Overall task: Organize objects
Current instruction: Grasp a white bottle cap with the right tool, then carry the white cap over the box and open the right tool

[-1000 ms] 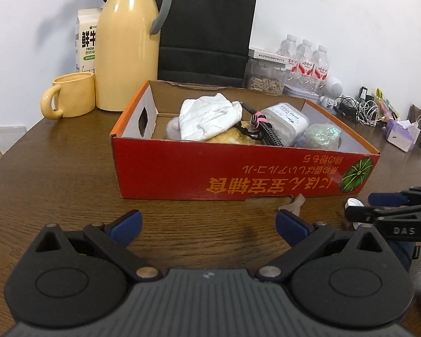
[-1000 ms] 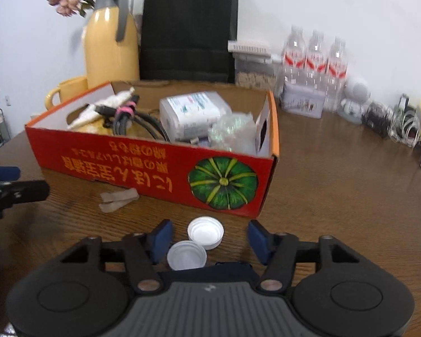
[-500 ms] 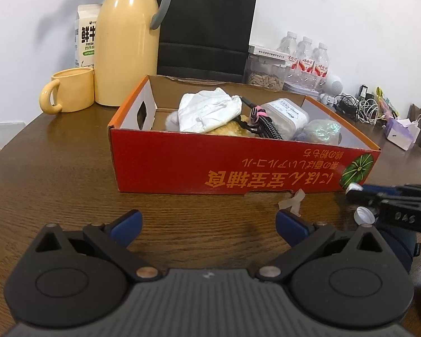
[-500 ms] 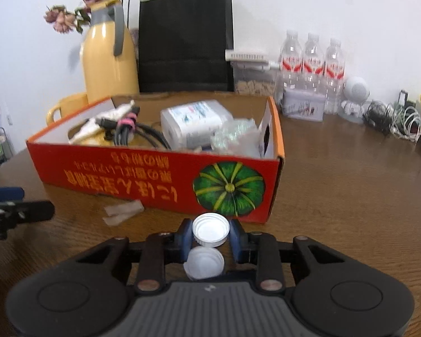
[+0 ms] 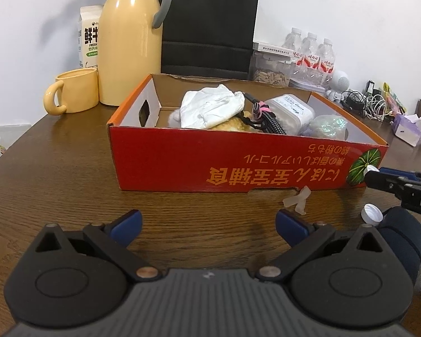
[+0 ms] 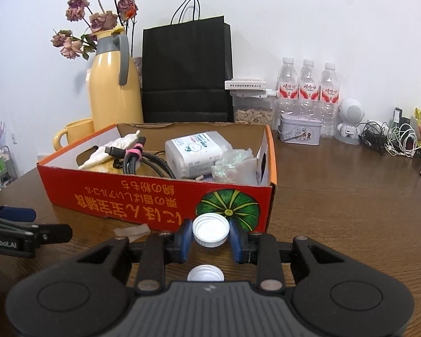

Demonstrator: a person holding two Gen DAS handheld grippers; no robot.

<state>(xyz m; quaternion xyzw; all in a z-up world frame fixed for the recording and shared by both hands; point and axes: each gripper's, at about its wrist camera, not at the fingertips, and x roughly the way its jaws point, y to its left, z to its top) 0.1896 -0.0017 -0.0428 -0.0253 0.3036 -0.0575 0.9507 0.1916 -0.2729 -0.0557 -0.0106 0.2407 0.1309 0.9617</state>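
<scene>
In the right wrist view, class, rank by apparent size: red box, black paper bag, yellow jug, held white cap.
1. red box, nearest, so flattered
2. black paper bag
3. yellow jug
4. white cap

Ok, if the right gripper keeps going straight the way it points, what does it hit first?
Probably the red box's front wall, near its pumpkin print. The right gripper, its jaws shut on a white cap, points there; the gap between them is hard to judge.

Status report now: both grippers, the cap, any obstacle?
Right gripper shut on white bottle cap. Left gripper open, empty. Second cap on table. Red box ahead.
</scene>
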